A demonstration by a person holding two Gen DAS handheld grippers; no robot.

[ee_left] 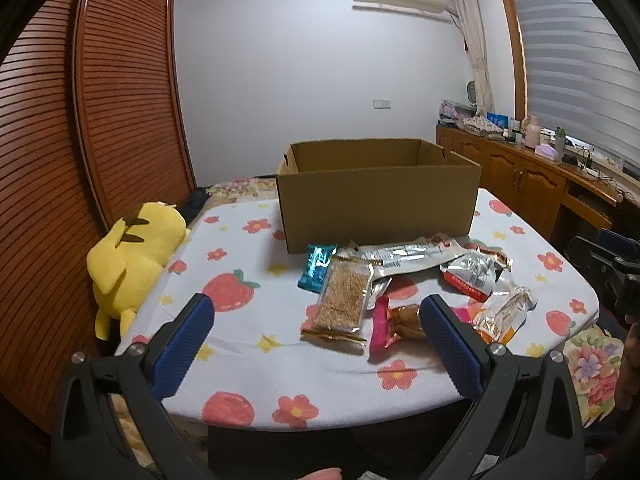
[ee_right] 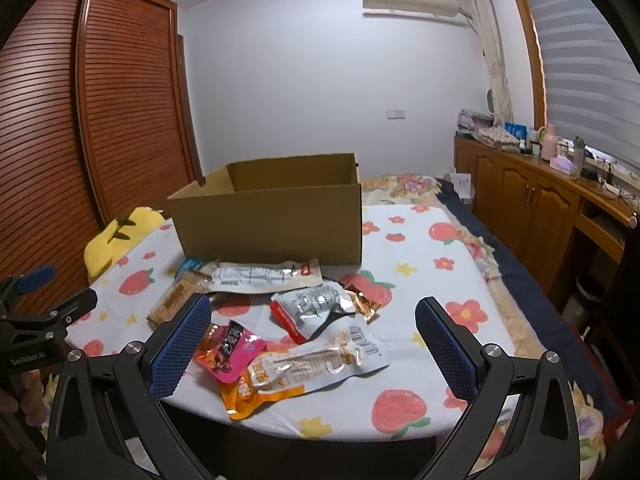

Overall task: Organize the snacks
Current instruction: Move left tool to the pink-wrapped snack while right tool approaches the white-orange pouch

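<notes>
Each tool is built alike: black angular arms with triangular cut-outs, round silver screws at the joints, and two fingers faced with blue, finely ribbed pads — left tool (ee_left: pixel 316 316), right tool (ee_right: pixel 313 318). A white-lettered label marks the left tool's black body in the right wrist view.

Open-topped cardboard box (ee_left: pixel 378 208) at the far side, reachable from above. Snack packets (ee_right: pixel 304 364) crowding cloth in front; bare flowered tablecloth (ee_left: pixel 248 364) nearer, left.
</notes>
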